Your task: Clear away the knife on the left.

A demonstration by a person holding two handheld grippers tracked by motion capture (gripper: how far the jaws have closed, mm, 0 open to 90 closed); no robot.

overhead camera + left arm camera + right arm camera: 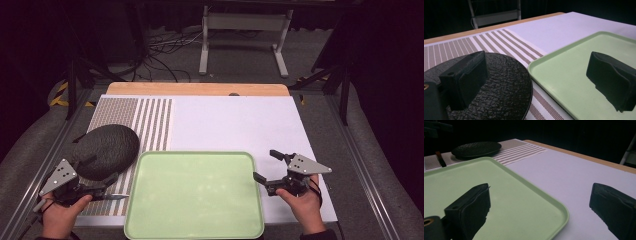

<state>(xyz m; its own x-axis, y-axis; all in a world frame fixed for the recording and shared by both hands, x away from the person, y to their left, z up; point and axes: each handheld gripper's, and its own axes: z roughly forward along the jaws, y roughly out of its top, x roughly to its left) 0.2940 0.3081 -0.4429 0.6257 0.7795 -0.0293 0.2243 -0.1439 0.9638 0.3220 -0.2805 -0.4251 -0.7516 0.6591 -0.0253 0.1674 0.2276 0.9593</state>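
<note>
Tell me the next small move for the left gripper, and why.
Probably ease the left gripper forward so its open jaws straddle the near rim of the black plate. The jaws are wide apart with nothing between them, the plate lies on the striped mat just ahead, and the green tray beside it has nothing on it.

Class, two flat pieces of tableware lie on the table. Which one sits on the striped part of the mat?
The black round plate, textured and dark, lying at the table's left on the brown-and-white stripes. The green tray is rectangular, smooth and sits mostly on the plain white part.
</note>
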